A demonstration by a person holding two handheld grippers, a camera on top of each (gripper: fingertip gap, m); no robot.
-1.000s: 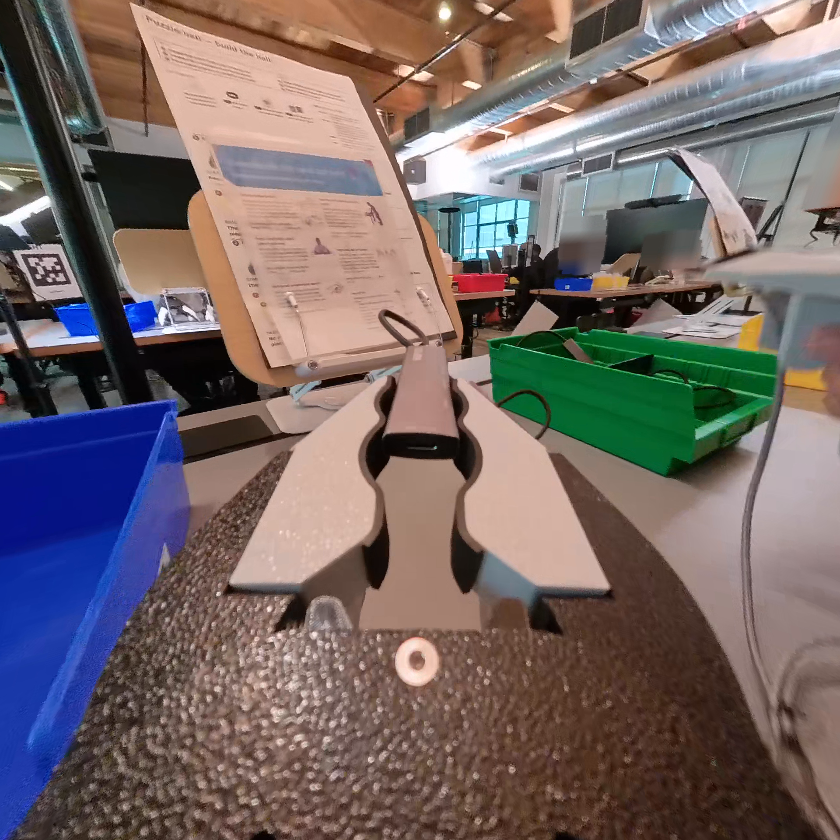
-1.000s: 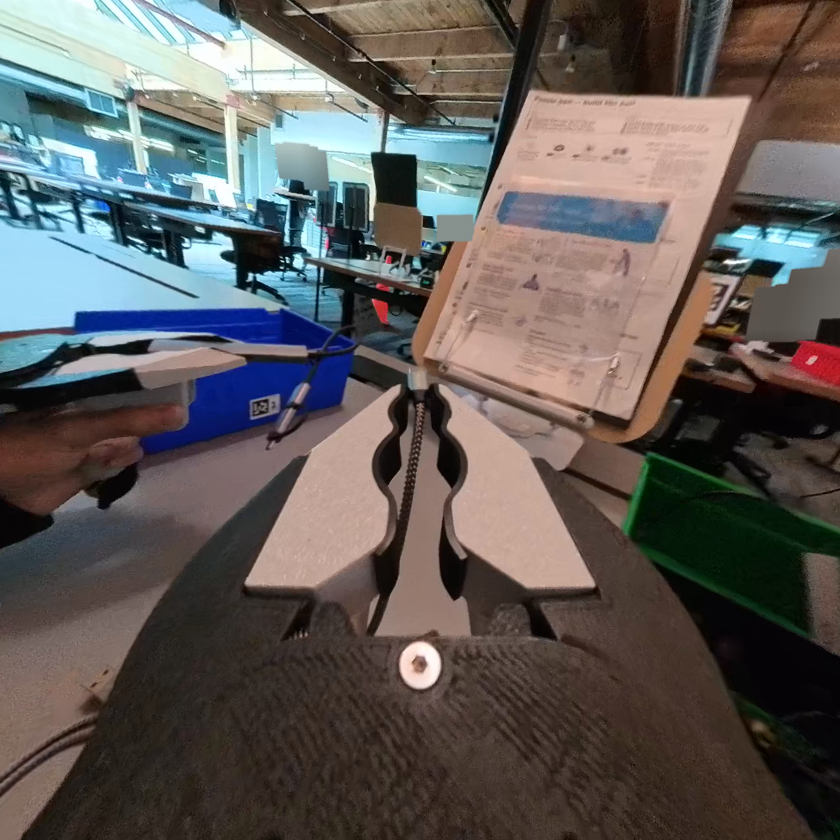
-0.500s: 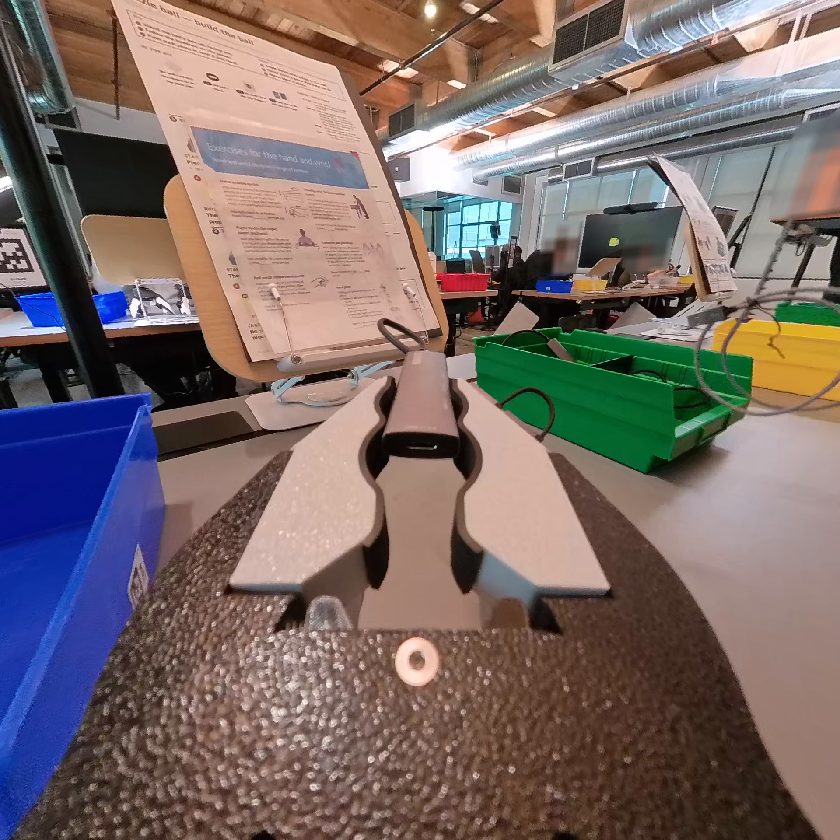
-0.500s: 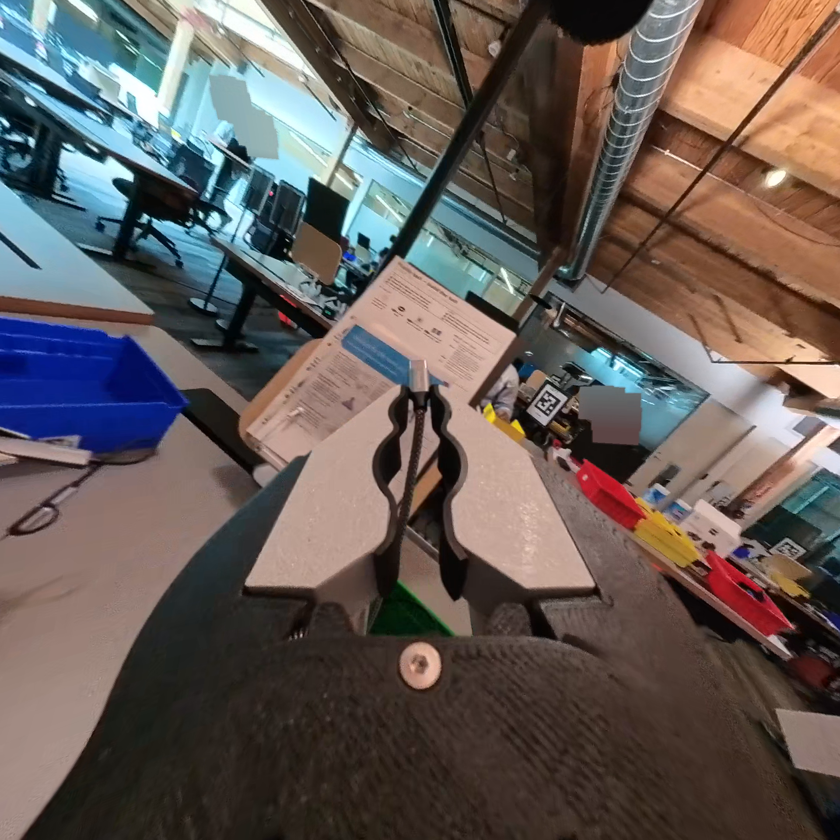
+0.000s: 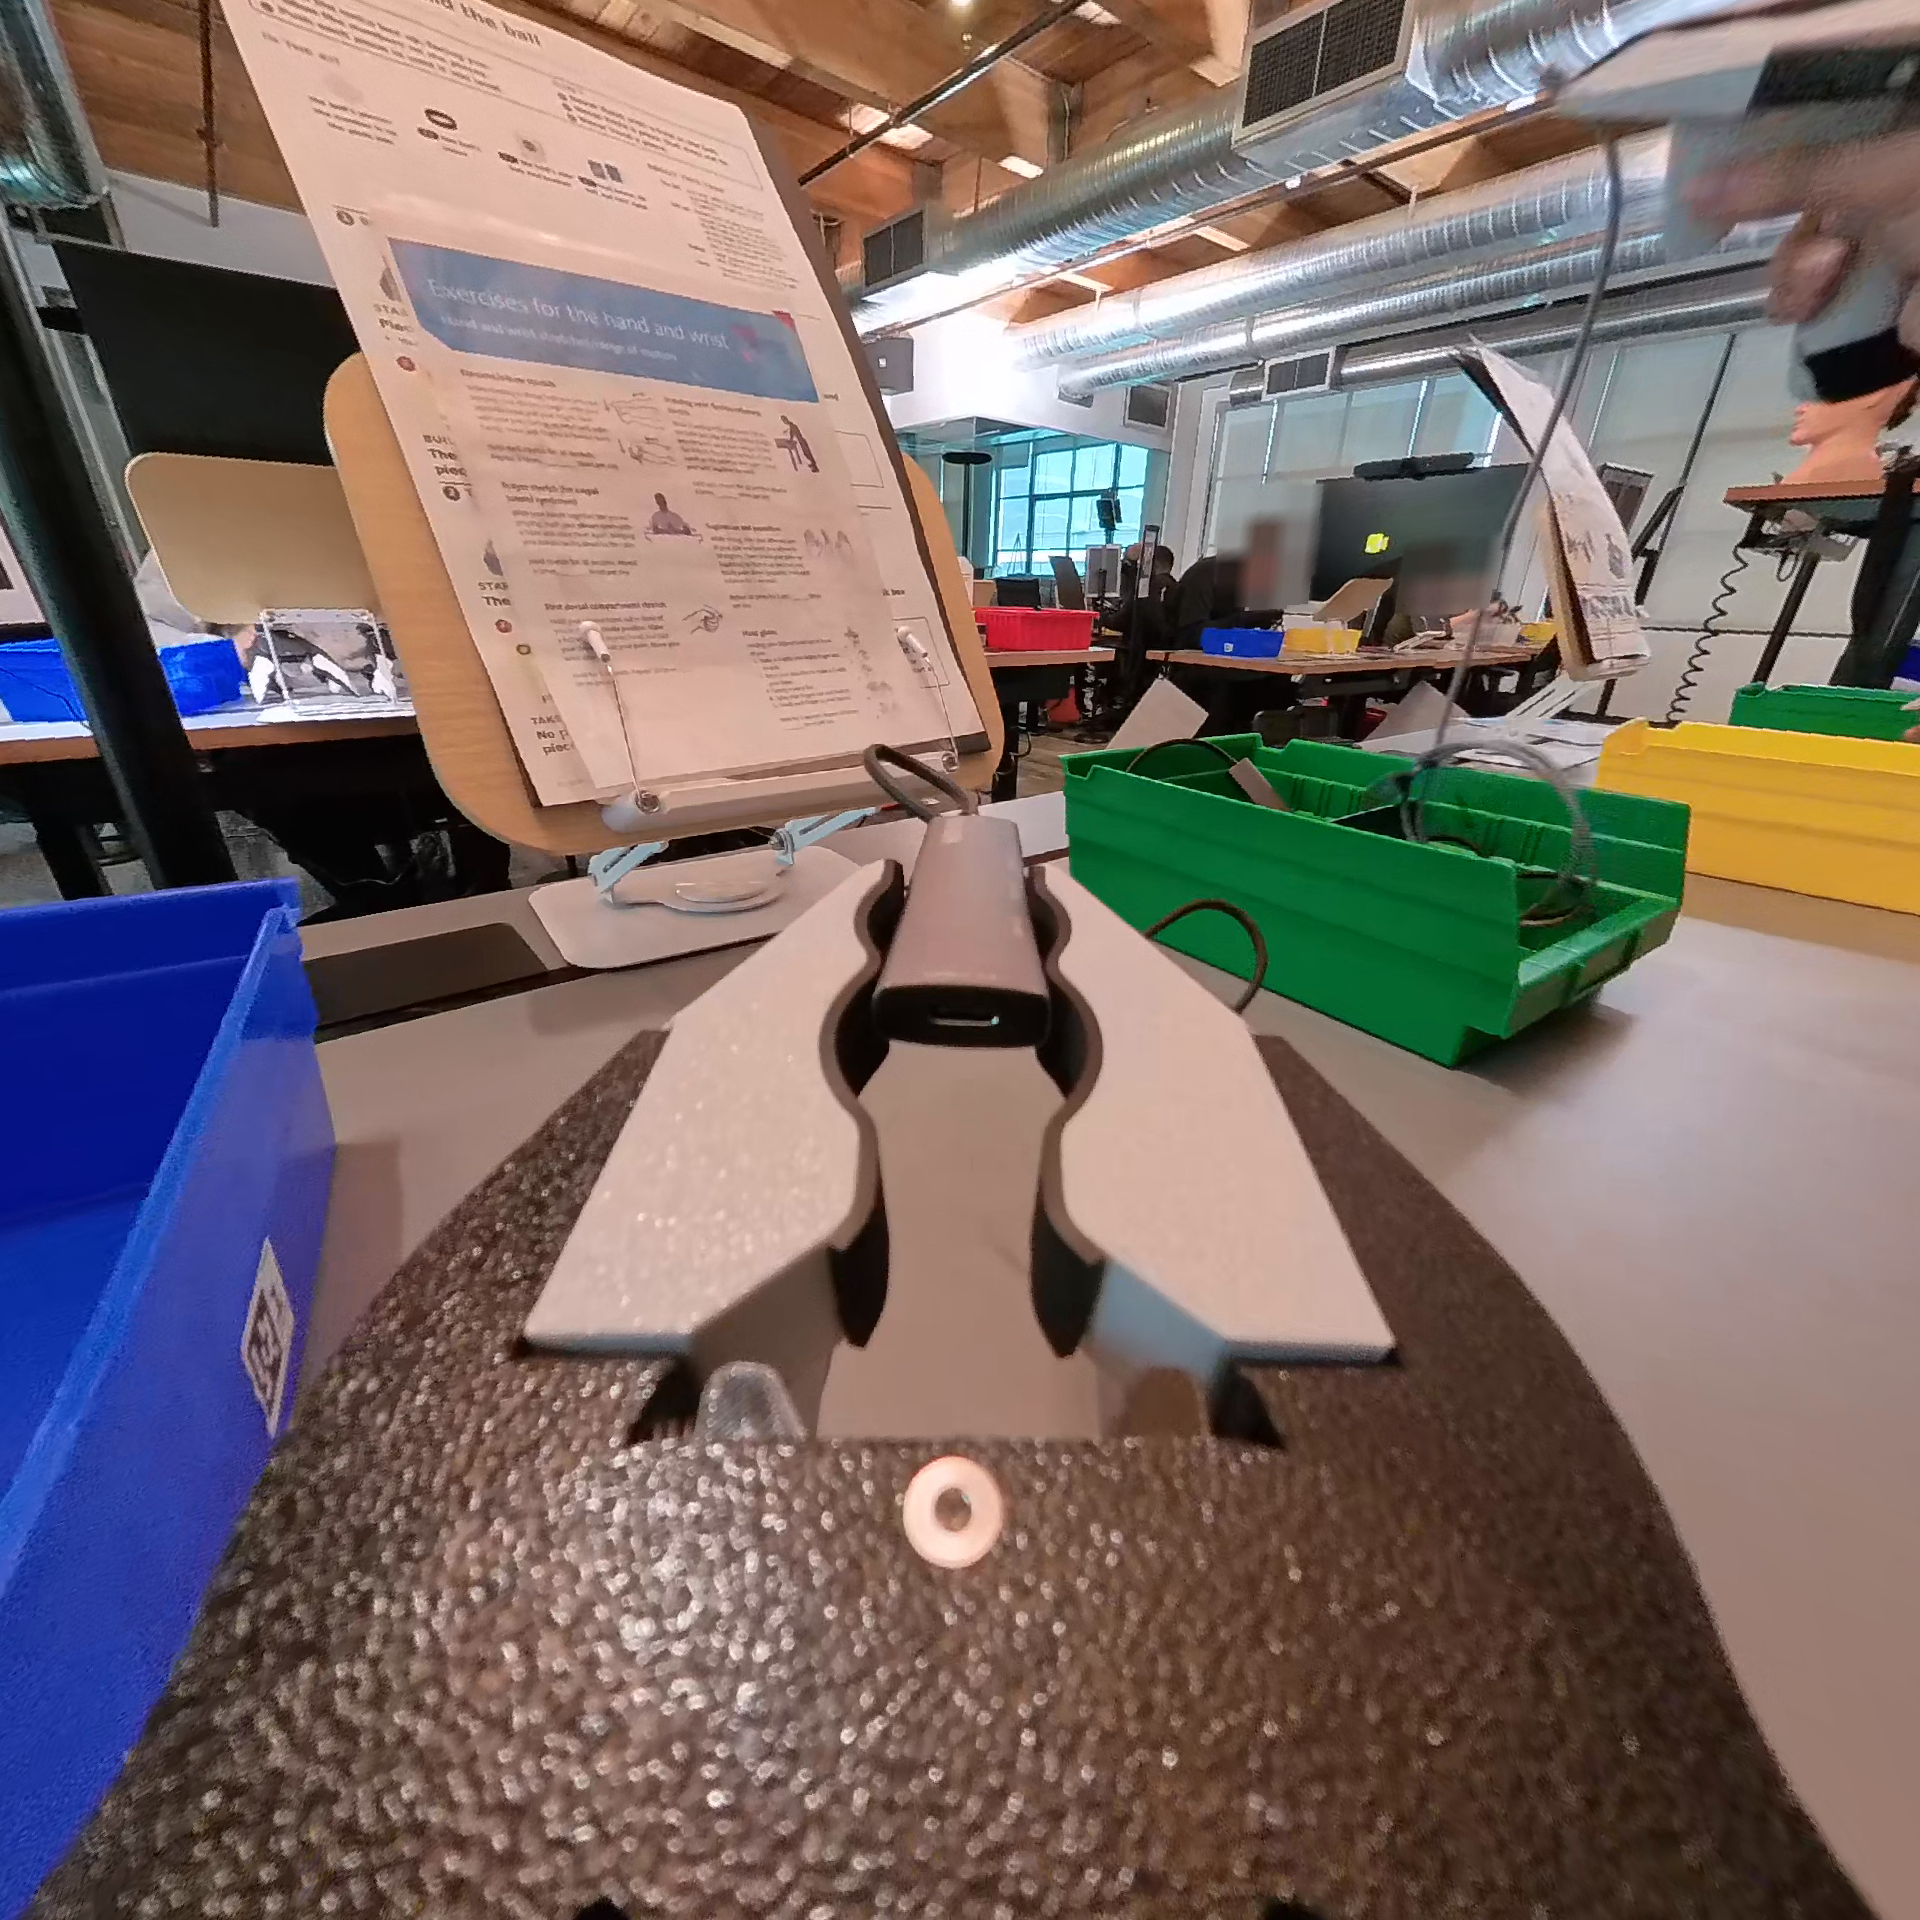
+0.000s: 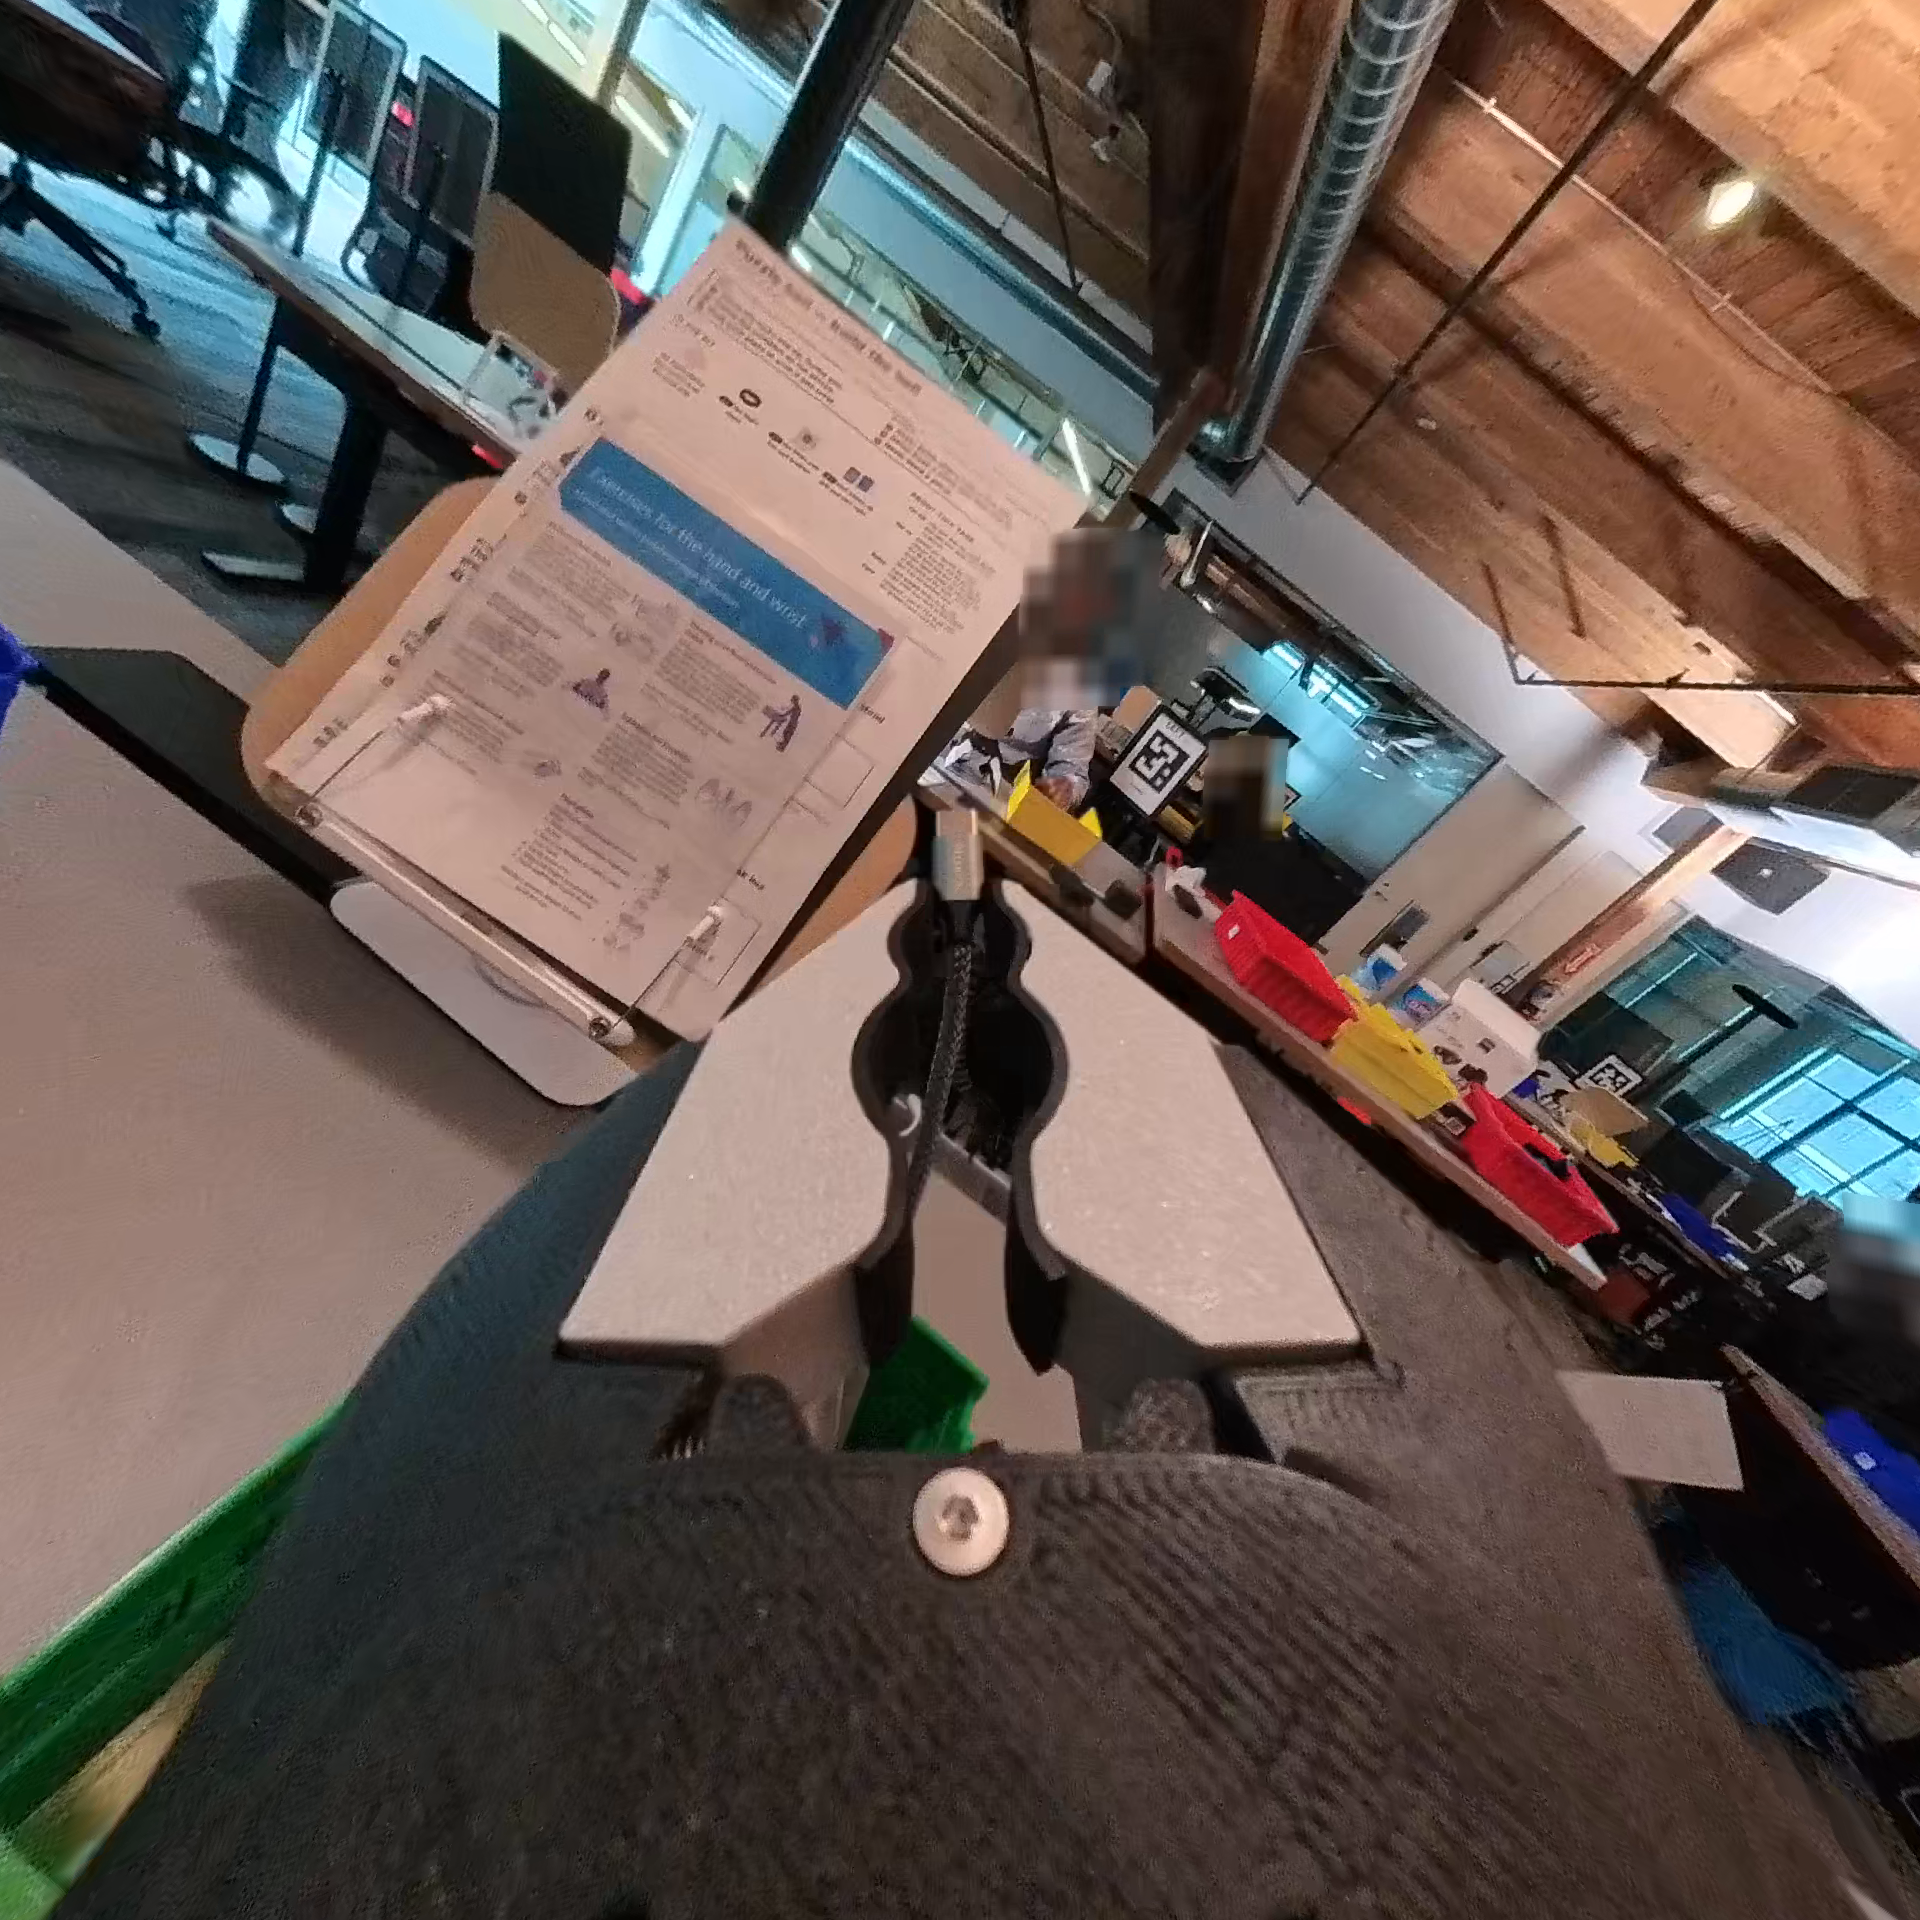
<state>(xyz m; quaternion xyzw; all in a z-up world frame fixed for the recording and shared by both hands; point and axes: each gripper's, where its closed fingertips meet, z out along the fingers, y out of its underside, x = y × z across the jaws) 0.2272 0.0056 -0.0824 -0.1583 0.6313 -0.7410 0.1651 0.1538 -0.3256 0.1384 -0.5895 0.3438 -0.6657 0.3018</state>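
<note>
My left gripper (image 5: 958, 894) is shut on a grey adapter (image 5: 961, 935) with its port end facing the camera. A thin black cord (image 5: 1226, 925) loops from the adapter's far end. It sits low over the grey table (image 5: 1558, 1195). My right gripper (image 6: 961, 894) is shut on a dark braided cable (image 6: 948, 1023) just behind its silver plug (image 6: 956, 852), which sticks out past the fingertips. In the left wrist view the right gripper (image 5: 1725, 94) is blurred, high at the top right. The cable (image 5: 1558, 416) hangs from it down to a loop over the green bin (image 5: 1351, 914).
A blue bin (image 5: 135, 1195) stands close on the left. A yellow bin (image 5: 1766, 810) sits behind the green one. A wooden stand with printed sheets (image 5: 623, 520) is straight ahead and shows in the right wrist view (image 6: 644, 727). The green bin's edge (image 6: 125, 1600) lies below the right gripper. About 40 cm separates my left fingertips from my right.
The right gripper has risen and tilted, lifting the cable with it; in the left wrist view it went from mid right to top right. The left gripper has barely moved.
</note>
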